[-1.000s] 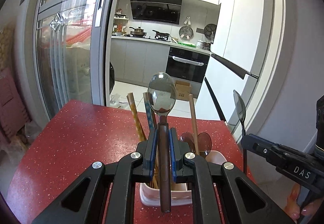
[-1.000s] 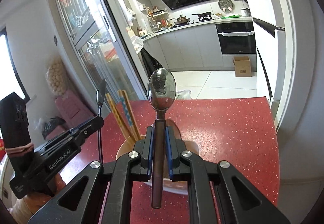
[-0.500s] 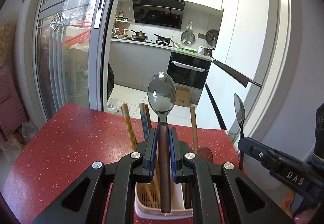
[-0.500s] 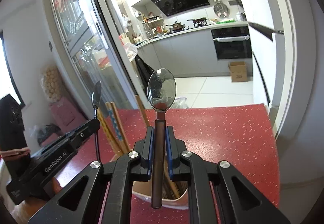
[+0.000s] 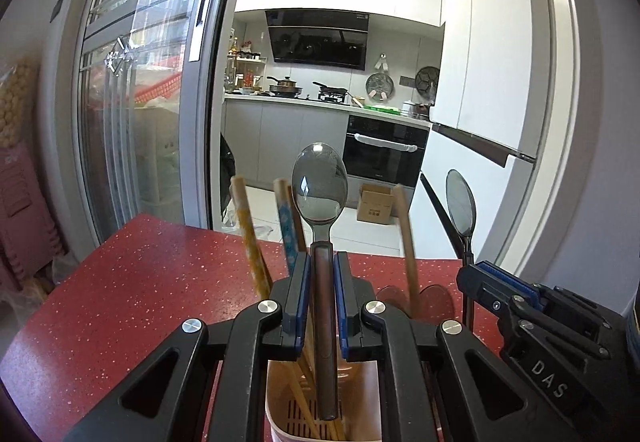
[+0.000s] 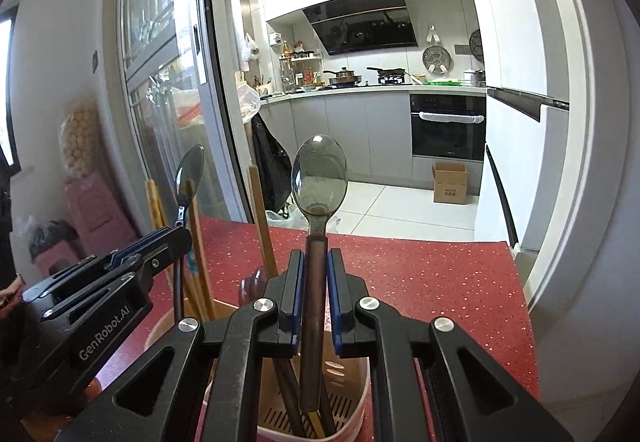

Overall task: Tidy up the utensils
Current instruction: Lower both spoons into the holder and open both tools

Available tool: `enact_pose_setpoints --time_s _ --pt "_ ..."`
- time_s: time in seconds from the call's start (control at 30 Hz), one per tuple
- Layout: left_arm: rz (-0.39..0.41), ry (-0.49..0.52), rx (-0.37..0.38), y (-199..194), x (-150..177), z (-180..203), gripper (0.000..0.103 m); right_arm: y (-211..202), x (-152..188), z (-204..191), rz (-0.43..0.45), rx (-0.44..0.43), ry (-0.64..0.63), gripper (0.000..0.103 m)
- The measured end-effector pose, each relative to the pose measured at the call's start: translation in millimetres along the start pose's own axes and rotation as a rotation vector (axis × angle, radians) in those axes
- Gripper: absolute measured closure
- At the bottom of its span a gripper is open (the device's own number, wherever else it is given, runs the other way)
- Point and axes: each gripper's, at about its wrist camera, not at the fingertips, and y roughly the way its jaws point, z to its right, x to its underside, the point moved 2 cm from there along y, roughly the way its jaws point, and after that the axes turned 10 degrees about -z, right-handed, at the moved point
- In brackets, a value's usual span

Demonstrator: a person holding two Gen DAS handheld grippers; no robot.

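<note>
- Left wrist view: the left gripper [image 5: 322,296] is clamped on the dark handle of a spoon [image 5: 319,188], bowl end up, and the handle's tip hangs just over the mouth of the utensil holder [image 5: 280,402] on the red tabletop [image 5: 132,282].
- Already standing in that holder are several chopsticks [image 5: 248,238] and a wooden handle [image 5: 406,238], so part of the sorting looks done.
- Seen from the same side, the right gripper [image 5: 480,282] comes in from the right with its own spoon upright, close beside the holder.
- Right wrist view: the right gripper [image 6: 312,294] is pinched on a second spoon [image 6: 319,174], whose handle end also sits over the holder [image 6: 352,382]; I cannot tell whether it already reaches below the rim.
- The slotted floor of the holder shows under both handles, so there is room for them.
- By my reckoning the task is well on: both spoons are lifted and lined up over the holder, but neither is let go yet.
- What seems left is to lower each handle in among the chopsticks and release, without the two grippers knocking together.
- No other loose utensils show on the tabletop, though the near part is hidden behind the grippers.
</note>
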Motion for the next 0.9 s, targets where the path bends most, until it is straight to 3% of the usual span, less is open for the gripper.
enact_pose_setpoints --time_s 0.53,0.9 --pt "-0.016 0.059 -0.047 12.6 26.7 4.3 0.062 2.8 30.3 -20.5 0.039 0.072 -0.119 0.091" --pt "-0.075 0.096 -0.057 12.6 35.0 7.1 0.062 7.3 41.4 -18.7 -0.043 0.054 -0.121 0.091"
